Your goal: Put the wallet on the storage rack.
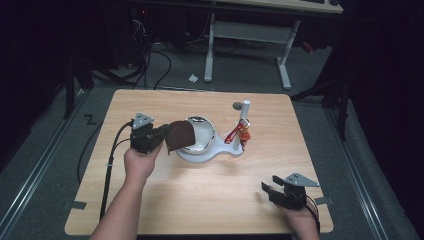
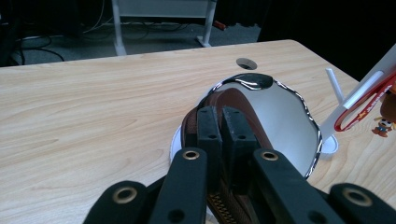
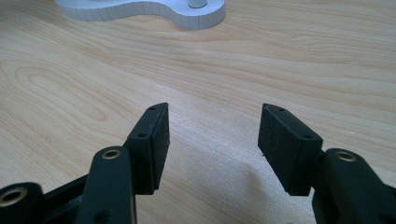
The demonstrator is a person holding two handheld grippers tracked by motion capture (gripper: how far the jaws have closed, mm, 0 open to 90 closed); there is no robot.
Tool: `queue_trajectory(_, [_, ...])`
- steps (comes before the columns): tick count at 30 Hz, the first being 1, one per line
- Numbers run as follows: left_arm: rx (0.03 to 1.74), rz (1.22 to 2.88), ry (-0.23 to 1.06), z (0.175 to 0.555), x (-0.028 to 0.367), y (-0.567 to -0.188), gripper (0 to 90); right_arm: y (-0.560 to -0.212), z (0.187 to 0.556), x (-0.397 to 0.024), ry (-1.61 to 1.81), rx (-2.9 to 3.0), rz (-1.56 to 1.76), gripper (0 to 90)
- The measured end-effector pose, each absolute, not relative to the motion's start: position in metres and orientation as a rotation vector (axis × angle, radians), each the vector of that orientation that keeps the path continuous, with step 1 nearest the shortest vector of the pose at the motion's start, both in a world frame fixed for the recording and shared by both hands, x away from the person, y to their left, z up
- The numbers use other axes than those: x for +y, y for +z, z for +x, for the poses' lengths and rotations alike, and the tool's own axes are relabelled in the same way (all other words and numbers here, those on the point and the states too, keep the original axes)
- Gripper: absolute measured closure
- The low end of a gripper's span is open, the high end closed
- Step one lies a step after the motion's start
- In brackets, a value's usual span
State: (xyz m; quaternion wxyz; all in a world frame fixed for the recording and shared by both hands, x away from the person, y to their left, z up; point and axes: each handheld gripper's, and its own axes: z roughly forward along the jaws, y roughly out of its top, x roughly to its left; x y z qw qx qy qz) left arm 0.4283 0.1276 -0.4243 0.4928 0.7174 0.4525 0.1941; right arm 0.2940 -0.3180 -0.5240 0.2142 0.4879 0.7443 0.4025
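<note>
While the left tongs (image 1: 161, 133) pinch a brown zippered pouch (image 1: 180, 135) and hold it against the near-left rim of a shiny metal bowl (image 1: 202, 131), the right tongs (image 1: 268, 189) rest spread apart over bare wood at the near right of the table (image 1: 210, 195). Beneath the bowl sits a white base (image 1: 210, 154), whose upright white post (image 1: 245, 112) carries a red lanyard (image 1: 235, 134).

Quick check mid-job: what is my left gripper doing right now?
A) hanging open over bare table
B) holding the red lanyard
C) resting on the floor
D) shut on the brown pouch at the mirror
D: the left gripper is clamped on the brown pouch at the mirror.
</note>
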Motion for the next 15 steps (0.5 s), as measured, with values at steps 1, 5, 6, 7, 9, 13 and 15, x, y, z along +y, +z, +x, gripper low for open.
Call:
queue_trajectory(1, [1.096,1.746,0.471,0.429,0.124,-0.425,86.9,-0.524,0.294,-0.318,1.118,2.065,1.355,43.8])
queue_trajectory(5, [1.1,1.76,0.478,0.433,0.116,-0.427,86.9,-0.525,0.294,-0.317,1.116,2.071,1.354,43.8])
queue_trajectory(6, [1.1,1.759,0.478,0.434,0.115,-0.427,86.9,-0.525,0.295,-0.316,1.115,2.075,1.352,43.7])
queue_trajectory(7, [1.102,1.762,0.48,0.435,0.113,-0.428,86.9,-0.525,0.295,-0.316,1.115,2.075,1.352,43.8])
queue_trajectory(9, [1.104,1.76,0.484,0.437,0.11,-0.429,86.8,-0.525,0.294,-0.315,1.115,2.079,1.349,43.8])
queue_trajectory(13, [1.117,1.747,0.479,0.439,0.107,-0.43,86.7,-0.526,0.294,-0.315,1.116,2.086,1.345,43.7])
queue_trajectory(15, [1.118,1.747,0.482,0.439,0.105,-0.431,86.6,-0.526,0.294,-0.316,1.117,2.087,1.347,43.7])
